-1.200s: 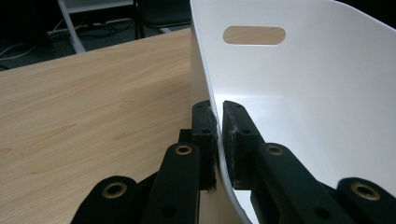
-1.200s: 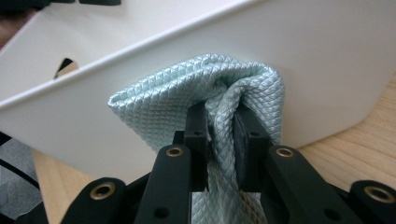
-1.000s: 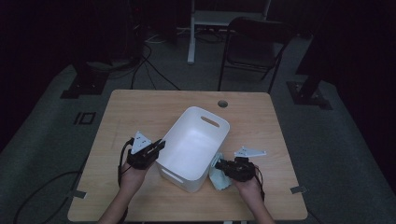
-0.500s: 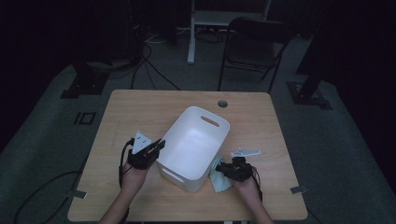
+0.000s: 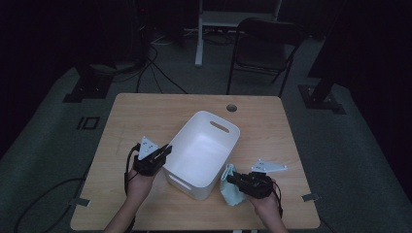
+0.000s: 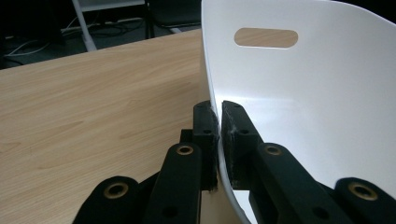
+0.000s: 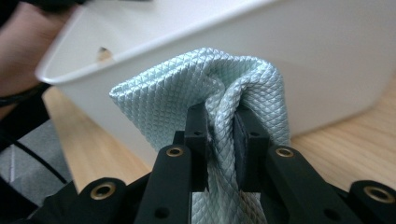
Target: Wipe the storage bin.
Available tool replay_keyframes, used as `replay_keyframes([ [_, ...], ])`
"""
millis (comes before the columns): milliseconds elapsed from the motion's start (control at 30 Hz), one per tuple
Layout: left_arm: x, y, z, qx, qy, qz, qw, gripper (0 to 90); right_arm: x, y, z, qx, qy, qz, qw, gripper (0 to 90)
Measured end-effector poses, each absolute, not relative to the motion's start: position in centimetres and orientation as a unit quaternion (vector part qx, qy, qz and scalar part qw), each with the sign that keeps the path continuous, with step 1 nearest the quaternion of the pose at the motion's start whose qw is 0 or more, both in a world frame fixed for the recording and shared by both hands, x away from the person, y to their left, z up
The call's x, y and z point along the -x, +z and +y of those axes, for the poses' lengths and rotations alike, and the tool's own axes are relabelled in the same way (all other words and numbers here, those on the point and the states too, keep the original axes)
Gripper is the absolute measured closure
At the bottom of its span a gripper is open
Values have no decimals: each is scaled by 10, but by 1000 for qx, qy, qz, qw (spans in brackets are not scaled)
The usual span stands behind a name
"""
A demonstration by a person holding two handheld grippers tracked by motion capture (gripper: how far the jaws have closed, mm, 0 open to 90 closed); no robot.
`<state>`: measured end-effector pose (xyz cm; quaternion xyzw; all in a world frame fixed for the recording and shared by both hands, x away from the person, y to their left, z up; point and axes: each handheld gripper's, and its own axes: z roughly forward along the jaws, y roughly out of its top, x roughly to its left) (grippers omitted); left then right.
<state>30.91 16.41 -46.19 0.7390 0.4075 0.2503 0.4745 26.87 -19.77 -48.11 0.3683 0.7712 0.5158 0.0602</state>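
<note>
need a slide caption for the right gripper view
Right gripper pinching a bunched pale green cloth beside the outer wall of a white tub on a wooden table.

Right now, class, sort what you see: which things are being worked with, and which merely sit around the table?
In use:
- white tub, rim clamped by left gripper
- pale blue cloth, pinched by right gripper

Standing by:
- wooden table
- folding chair
- floor cables

Dim high view, sharp close-ups
</note>
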Motion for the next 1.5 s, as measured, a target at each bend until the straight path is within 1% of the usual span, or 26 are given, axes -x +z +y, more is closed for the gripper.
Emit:
replay_keyframes([
  [133,-310,-462,164,-740,249,406,475,849,-266,-475,-192,-354,528,769,64,779],
  [300,-310,-462,165,-743,241,402,479,848,-272,-480,-177,-351,514,780,73,778],
  [400,-310,-462,164,-743,243,402,477,845,-275,-481,-176,-352,514,779,76,779],
  [667,-311,-462,164,-742,236,402,482,842,-282,-493,-177,-363,501,783,66,777],
  [933,-310,-462,163,-743,241,401,479,841,-288,-505,-178,-376,486,787,60,777],
  [1333,-310,-462,162,-740,247,405,476,837,-306,-537,-179,-414,442,795,35,777],
  [1500,-309,-463,161,-735,254,411,476,837,-305,-536,-179,-417,439,795,33,778],
])
